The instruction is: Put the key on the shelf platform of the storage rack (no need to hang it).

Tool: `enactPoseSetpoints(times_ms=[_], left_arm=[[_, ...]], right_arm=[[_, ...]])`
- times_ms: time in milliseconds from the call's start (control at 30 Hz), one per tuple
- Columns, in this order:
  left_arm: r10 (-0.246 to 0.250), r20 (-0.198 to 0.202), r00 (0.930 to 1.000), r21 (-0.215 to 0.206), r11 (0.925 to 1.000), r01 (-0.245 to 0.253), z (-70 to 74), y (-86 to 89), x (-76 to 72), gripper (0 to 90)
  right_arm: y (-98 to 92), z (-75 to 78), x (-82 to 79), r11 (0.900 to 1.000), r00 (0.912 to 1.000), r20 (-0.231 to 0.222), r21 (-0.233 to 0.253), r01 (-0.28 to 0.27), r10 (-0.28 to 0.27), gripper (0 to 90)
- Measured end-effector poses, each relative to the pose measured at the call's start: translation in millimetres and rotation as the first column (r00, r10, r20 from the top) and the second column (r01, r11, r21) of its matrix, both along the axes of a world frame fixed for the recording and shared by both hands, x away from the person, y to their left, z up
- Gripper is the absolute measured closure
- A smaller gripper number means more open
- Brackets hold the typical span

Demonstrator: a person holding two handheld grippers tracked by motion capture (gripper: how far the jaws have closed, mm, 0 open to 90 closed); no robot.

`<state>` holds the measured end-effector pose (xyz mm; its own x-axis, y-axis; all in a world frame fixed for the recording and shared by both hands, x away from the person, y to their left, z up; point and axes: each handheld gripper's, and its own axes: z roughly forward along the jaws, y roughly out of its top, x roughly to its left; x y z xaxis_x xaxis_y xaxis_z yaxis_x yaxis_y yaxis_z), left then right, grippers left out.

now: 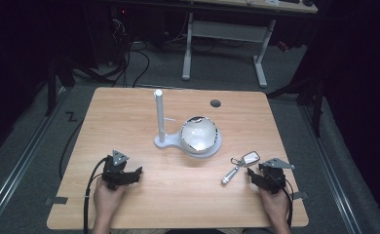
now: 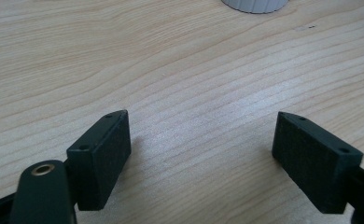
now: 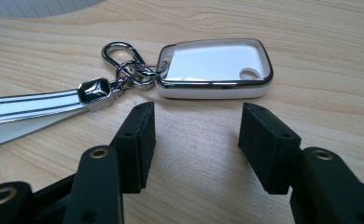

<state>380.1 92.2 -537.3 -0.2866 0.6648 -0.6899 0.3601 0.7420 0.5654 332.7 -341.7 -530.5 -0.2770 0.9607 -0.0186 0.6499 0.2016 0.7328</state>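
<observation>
Nearest the person, two hands rest on the front edge of the wooden worktop, each holding a gripper. The left gripper sits low at the front left with its jaws spread wide over bare wood, nothing between them. The right gripper at the front right also has its jaws parted, and they hold nothing.

Just ahead of the right gripper's tips lies a white key fob with a chrome rim, flat on the wood and not touched by the jaws. A cluster of metal rings joins it to a striped strap running off to one side.

Farther in, near the middle, stands a white stand with an upright post, and a shiny round bowl rests on its base.

Beyond the worktop, cables trail across the grey floor under another desk.
</observation>
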Motion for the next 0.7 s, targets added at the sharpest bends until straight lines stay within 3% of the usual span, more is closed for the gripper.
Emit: enactPoseSetpoints(times_ms=[700], left_arm=[[0.0,0.0,1.0,-0.001,1.0,0.0,0.1,0.0,0.1,19.8]], right_arm=[[0.3,0.1,-0.2,1.0,0.9999,-0.002,-0.001,0.016,-0.016,43.9]])
